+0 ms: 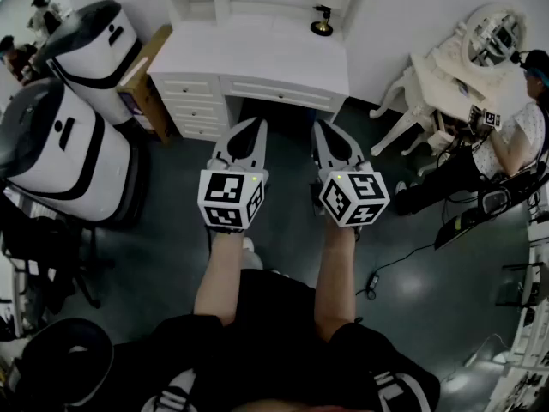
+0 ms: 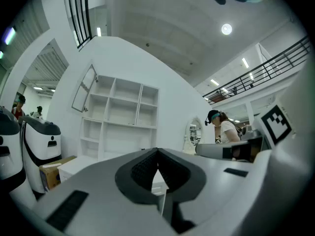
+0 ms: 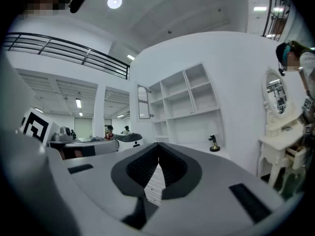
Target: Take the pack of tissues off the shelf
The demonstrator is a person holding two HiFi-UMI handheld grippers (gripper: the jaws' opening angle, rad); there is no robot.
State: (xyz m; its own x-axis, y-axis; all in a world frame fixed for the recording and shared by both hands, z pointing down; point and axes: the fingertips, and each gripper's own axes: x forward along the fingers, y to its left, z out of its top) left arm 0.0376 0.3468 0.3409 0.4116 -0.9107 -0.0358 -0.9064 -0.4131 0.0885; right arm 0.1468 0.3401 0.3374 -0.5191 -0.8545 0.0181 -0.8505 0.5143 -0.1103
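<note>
My left gripper [image 1: 260, 124] and right gripper [image 1: 317, 125] are held side by side above the dark floor, both pointing at a white desk [image 1: 257, 54] with a shelf unit on top. Both pairs of jaws are shut with nothing between them. In the left gripper view the white shelf [image 2: 120, 117] stands ahead beyond the shut tips [image 2: 158, 151], and its open compartments look bare. The right gripper view shows the same shelf [image 3: 184, 100] past its shut tips [image 3: 158, 145]. No pack of tissues shows in any view.
A small dark figurine [image 1: 322, 21] stands on the desk top. Two white-and-black machines [image 1: 64, 144] and a cardboard box [image 1: 141, 67] stand at the left. At the right are a white dressing table with a mirror [image 1: 480, 50], a person [image 1: 523, 127], and cables [image 1: 403, 260] on the floor.
</note>
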